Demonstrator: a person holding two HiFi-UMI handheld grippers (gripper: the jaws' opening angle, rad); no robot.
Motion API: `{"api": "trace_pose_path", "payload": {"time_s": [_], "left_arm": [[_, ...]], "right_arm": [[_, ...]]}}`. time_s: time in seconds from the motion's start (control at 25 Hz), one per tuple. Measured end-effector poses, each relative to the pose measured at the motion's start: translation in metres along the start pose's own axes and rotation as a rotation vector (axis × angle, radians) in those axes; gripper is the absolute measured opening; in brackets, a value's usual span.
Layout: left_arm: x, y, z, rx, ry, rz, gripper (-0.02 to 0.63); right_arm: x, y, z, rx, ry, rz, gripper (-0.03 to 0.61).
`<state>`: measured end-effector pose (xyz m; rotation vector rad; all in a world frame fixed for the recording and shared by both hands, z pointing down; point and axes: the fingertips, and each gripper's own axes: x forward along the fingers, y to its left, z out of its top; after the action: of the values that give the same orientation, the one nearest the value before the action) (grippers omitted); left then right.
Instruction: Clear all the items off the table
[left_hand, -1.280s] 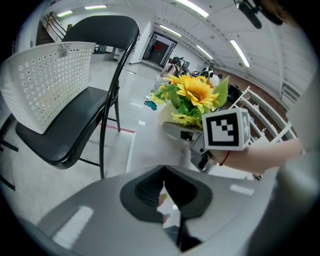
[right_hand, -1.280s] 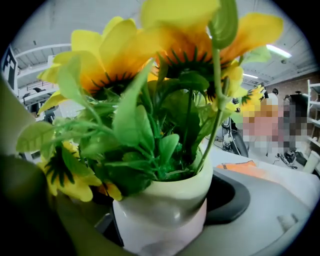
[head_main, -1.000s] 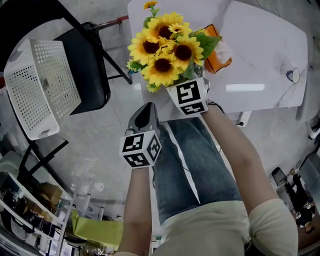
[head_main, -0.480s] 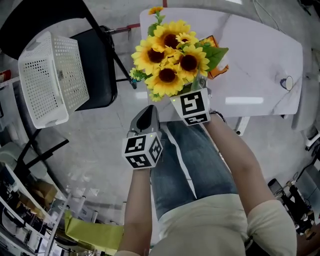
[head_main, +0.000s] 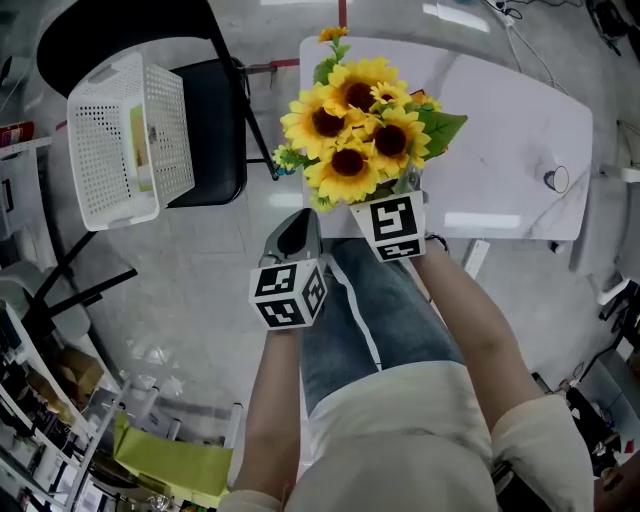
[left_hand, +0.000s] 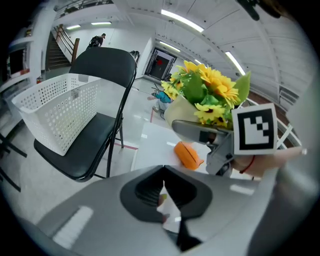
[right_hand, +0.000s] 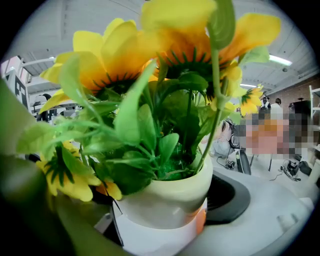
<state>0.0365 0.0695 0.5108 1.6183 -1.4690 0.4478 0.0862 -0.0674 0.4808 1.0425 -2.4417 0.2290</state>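
A white marble-look table stood in front of the person. To its left was a black folding chair. A white mesh basket sat tilted on the chair seat, its open side turned toward the table.

The pot of sunflowers was up off the table, over the corner nearest the chair. The right gripper held it. From that gripper's own view the cream pot filled the space between the jaws. They were clamped on its sides, and leaves and yellow blooms crowded everything above it.

The left gripper hung just beside the right one, over the floor and the person's jeans, clear of the table edge. Its jaws were pressed together with nothing between them.

An orange packet lay on the table near the corner, below the raised pot. From the head view only a sliver of it peeked out behind the flowers. A small round object lay well apart from it, close to the table's opposite edge. I could not tell what it was.
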Motion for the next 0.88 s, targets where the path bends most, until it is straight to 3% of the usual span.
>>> {"api": "trace_pose_path", "payload": {"time_s": [0.48,0.88], "left_arm": [[-0.042,-0.016,0.035,0.014,-0.035,0.027,0.009],[-0.082,-0.028,0.054,-0.037,-0.098,0.066,0.009]], "right_arm": [[-0.042,-0.008,0.047,0.014,0.008,-0.003,0.52],[-0.082,-0.004,0.084,-0.008,-0.002,0.037,0.52]]}}
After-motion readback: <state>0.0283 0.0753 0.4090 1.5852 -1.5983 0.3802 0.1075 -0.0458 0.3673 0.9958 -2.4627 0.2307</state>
